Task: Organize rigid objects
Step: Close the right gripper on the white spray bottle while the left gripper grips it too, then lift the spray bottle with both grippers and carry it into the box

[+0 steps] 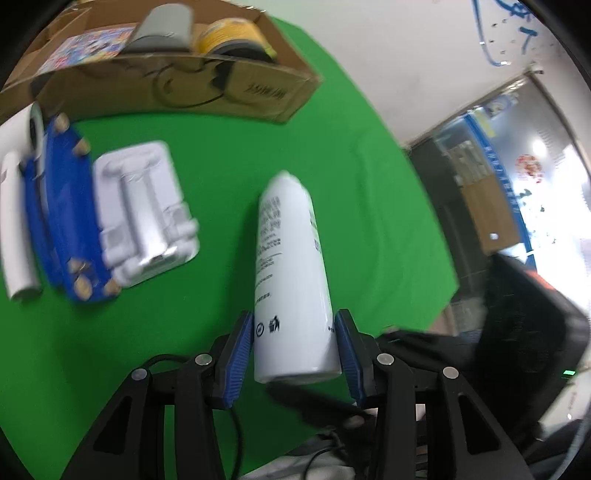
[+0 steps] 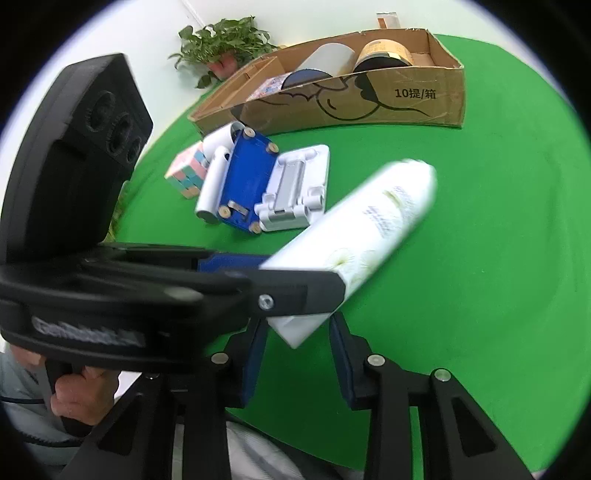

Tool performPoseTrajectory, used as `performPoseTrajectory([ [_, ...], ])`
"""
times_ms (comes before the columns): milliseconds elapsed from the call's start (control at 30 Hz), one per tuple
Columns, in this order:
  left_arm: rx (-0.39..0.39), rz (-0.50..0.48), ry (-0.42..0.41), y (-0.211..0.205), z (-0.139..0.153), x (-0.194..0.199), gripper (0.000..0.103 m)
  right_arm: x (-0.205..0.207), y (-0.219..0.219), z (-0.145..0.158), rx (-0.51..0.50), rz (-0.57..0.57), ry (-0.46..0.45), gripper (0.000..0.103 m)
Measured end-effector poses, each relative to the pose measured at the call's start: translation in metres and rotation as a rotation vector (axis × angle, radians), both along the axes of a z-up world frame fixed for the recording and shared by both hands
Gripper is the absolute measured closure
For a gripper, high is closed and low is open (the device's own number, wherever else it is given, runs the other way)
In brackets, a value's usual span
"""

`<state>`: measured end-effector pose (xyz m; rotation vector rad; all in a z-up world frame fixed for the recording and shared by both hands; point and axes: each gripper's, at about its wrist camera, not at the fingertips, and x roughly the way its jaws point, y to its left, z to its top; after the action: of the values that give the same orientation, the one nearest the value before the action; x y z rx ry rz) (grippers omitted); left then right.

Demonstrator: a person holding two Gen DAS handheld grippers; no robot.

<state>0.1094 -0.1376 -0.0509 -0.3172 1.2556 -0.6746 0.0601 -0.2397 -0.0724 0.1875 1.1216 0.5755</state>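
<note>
My left gripper (image 1: 295, 328) is shut on a white spray can (image 1: 290, 266) and holds it tilted above the green table. The right wrist view shows the same can (image 2: 362, 236) clamped in the left gripper (image 2: 280, 291), which crosses in from the left. My right gripper (image 2: 297, 332) is open and empty just below the can's base. A cardboard box (image 1: 207, 88) stands at the back and holds a yellow tape roll (image 1: 229, 35) and a grey item (image 1: 162, 29); it also shows in the right wrist view (image 2: 369, 103).
On the table lie a white phone stand (image 2: 295, 184), a blue flat board with wooden pegs (image 2: 243, 181), a white tube (image 2: 212, 184) and a pastel cube (image 2: 186, 173). A potted plant (image 2: 221, 48) stands behind. A dark chair (image 1: 524, 332) is off the table's right edge.
</note>
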Motion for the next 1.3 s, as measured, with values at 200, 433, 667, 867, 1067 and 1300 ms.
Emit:
performPoseTrajectory([
  [200,-0.049,-0.064,0.103,-0.013,-0.009,0.012,0.060,0.004,-0.014,-0.014,0.045,-0.002,0.087,0.071],
  [433,-0.124,-0.041,0.234,-0.015,-0.032,0.022,0.056,-0.005,-0.047,-0.024,0.030,-0.075,0.163,0.066],
  [667,-0.096,-0.092,0.239,-0.039,-0.040,0.044,0.056,0.000,-0.071,-0.027,0.112,-0.191,0.217,0.059],
  [867,-0.104,-0.158,0.277,-0.066,-0.053,0.052,0.059,0.008,-0.079,-0.025,0.144,-0.254,0.240,0.057],
  [1067,-0.088,-0.158,0.266,-0.080,-0.053,0.052,0.061,0.014,-0.077,-0.026,0.046,-0.263,0.236,0.054],
  [1300,-0.079,-0.136,0.246,-0.080,-0.052,0.040,0.061,0.019,-0.052,-0.022,-0.135,-0.215,0.164,0.055],
])
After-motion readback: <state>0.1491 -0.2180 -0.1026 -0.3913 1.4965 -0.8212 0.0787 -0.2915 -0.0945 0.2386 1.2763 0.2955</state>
